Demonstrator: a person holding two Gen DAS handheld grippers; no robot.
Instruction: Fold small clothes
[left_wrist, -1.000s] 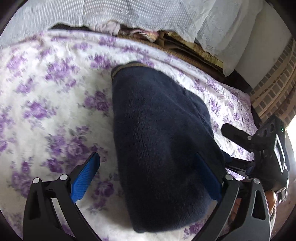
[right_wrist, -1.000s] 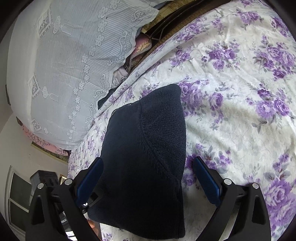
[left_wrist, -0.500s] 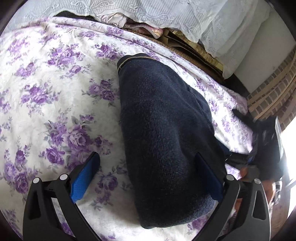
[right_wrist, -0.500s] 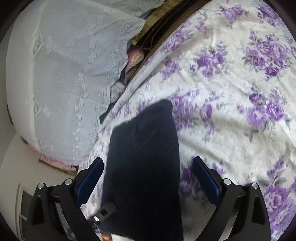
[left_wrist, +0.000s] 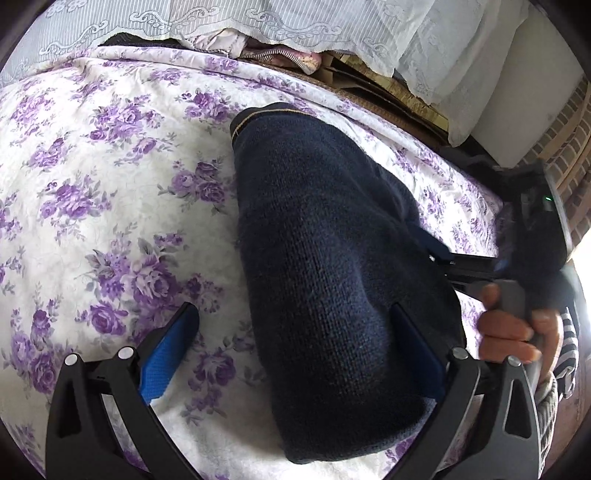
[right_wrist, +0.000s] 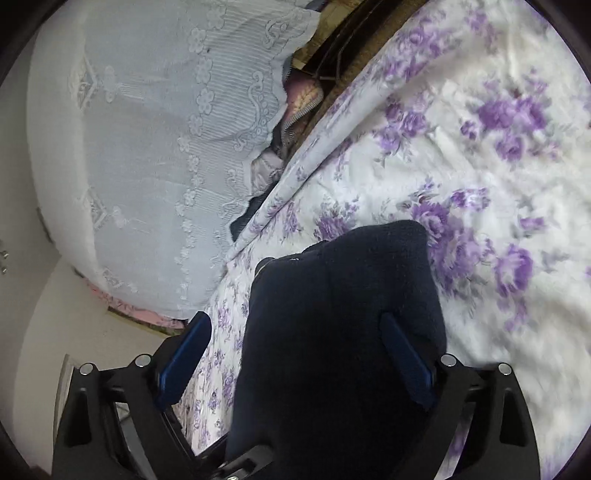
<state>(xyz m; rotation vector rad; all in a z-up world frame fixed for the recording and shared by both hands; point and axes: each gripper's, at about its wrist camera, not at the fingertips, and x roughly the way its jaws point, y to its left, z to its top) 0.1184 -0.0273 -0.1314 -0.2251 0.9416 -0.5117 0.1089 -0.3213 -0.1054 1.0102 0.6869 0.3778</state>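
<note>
A bed covered by a white bedspread (left_wrist: 110, 206) printed with purple roses filled both views, and a pale lace-trimmed cloth (left_wrist: 295, 18) hung along its far edge, with some bunched clothes (left_wrist: 277, 57) showing beneath it. A brick wall (left_wrist: 569, 122) stood at the far right of the left wrist view. The folded navy knit garment (left_wrist: 332, 258) lay on the bedspread, running from a far cuff edged in a tan line to a rounded near end. The left hand-held gripper (left_wrist: 295, 350) was spread wide, its blue left pad over bare bedspread and its right pad against the near right side of the garment, grasping nothing. The right hand-held gripper (right_wrist: 295, 358) was likewise released and wide, its right pad lying on the dark knit (right_wrist: 332, 332) and its left pad clear of it over the bed's edge. In the left wrist view a hand (left_wrist: 513, 328) gripped the handle of the right tool at the right edge, a striped sleeve behind it.
</note>
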